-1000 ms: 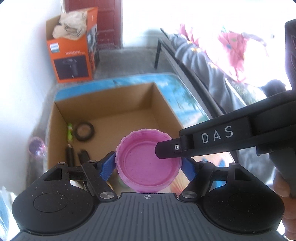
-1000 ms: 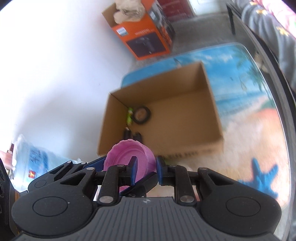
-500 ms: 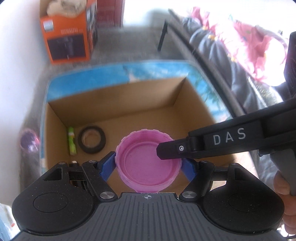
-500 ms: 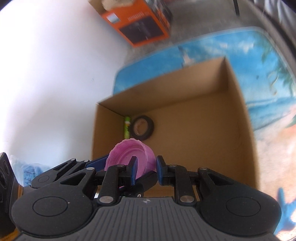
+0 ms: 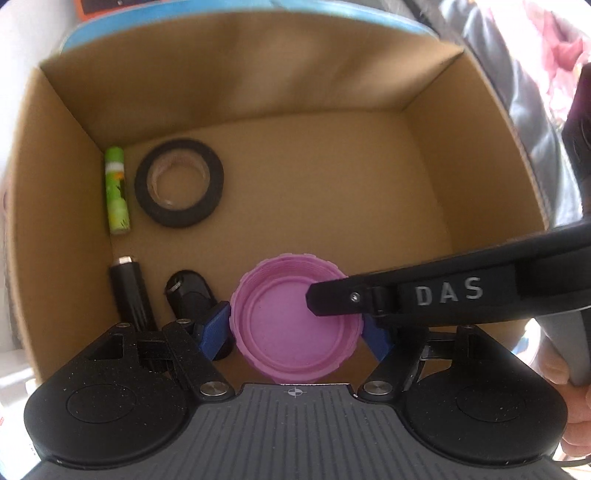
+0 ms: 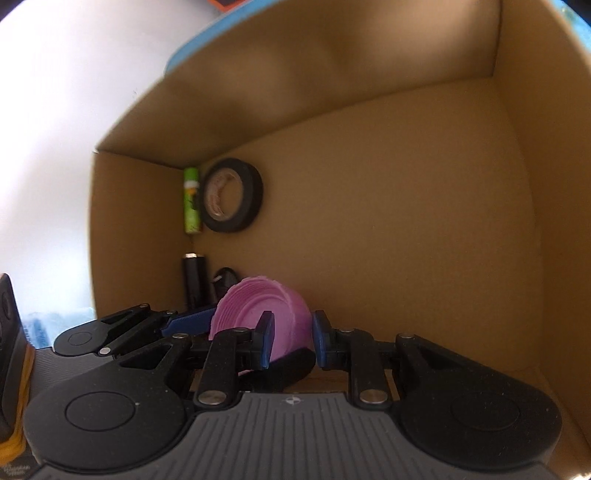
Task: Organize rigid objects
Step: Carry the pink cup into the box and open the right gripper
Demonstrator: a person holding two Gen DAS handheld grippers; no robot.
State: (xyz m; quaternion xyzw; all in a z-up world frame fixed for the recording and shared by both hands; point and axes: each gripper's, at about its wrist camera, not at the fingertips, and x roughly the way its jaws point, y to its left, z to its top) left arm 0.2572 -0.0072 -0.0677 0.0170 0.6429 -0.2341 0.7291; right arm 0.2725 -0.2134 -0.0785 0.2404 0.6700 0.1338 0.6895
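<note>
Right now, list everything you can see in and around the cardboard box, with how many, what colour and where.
Cardboard box: one, brown, open top, fills both views.
Lid: one, pink, ridged rim, hollow side up, low inside the box near its front, gripped from two sides.
Tape roll: one, black, flat on the box floor, back left.
Tube: one, green, lying along the left wall beside the tape roll.
Black cylinders: two, on the floor front left, side by side.
Table cover: one, blue, under the box.
Left gripper: black with blue pads, clamping the lid's outer rim.
Right gripper: black with blue pads, pinching the lid's wall.
</note>
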